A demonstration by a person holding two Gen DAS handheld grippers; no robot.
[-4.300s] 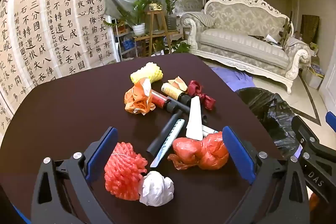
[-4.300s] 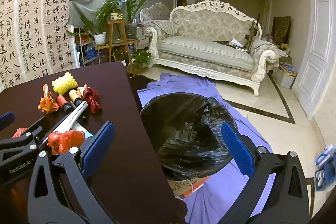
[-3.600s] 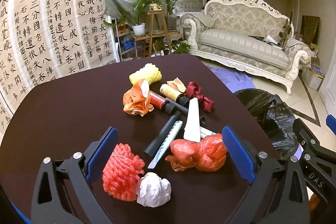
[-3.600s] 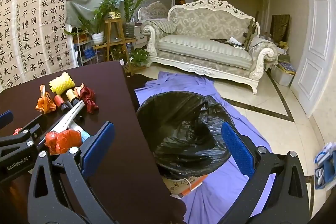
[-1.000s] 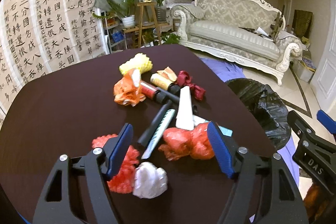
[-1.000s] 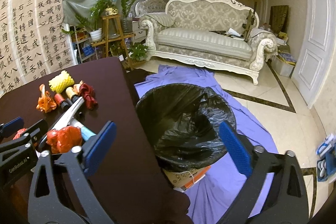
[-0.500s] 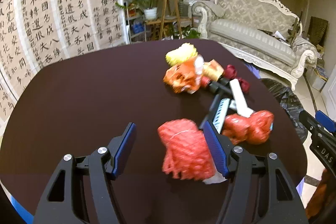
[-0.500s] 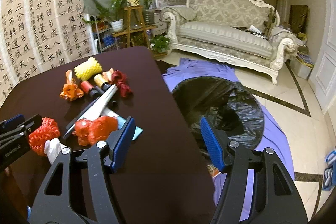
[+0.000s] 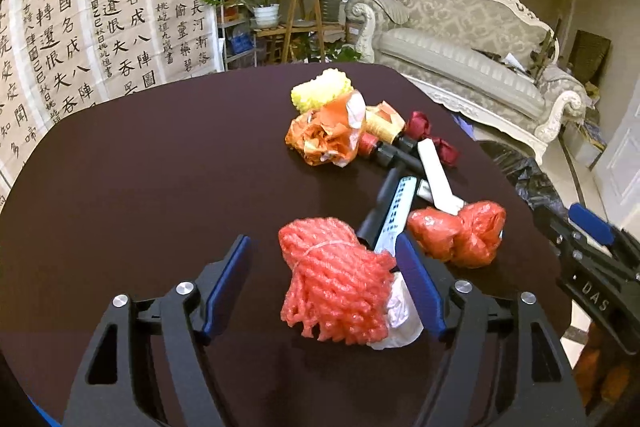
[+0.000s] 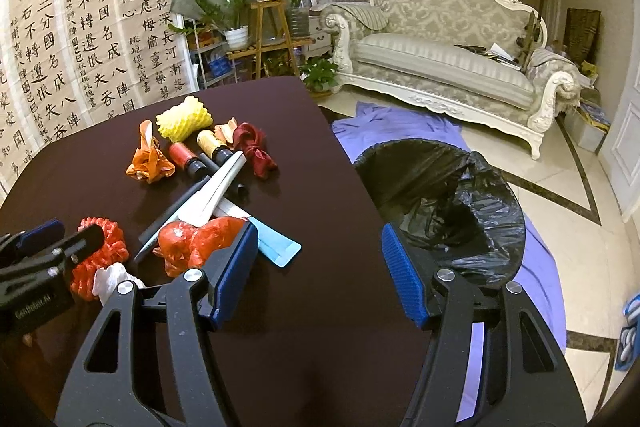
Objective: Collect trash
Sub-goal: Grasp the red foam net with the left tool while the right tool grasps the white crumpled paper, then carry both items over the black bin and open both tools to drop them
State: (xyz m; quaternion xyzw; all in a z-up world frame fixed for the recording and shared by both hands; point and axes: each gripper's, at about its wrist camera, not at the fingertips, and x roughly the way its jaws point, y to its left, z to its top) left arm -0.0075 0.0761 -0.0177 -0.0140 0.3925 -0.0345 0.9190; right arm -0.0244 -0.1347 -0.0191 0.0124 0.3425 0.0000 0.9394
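My left gripper (image 9: 324,283) is open around a red foam net (image 9: 334,281) on the dark table (image 9: 140,187); the net sits against the right finger, apart from the left one. A white crumpled wad (image 9: 396,315) lies beside it. A red plastic bag (image 9: 460,233), dark tubes and a white strip (image 9: 438,177), an orange wrapper (image 9: 324,135) and a yellow foam net (image 9: 320,91) lie beyond. My right gripper (image 10: 320,267) is open and empty above the table's right edge, next to the black-lined trash bin (image 10: 444,203).
A dark red ribbon (image 10: 254,149) and a light blue card (image 10: 276,247) also lie on the table. A purple cloth (image 10: 400,127) covers the floor around the bin. A white sofa (image 10: 440,59) and a plant stand (image 10: 268,27) stand at the back.
My left gripper has swung left and narrowed around the red foam net. My right gripper has narrowed and turned left toward the table.
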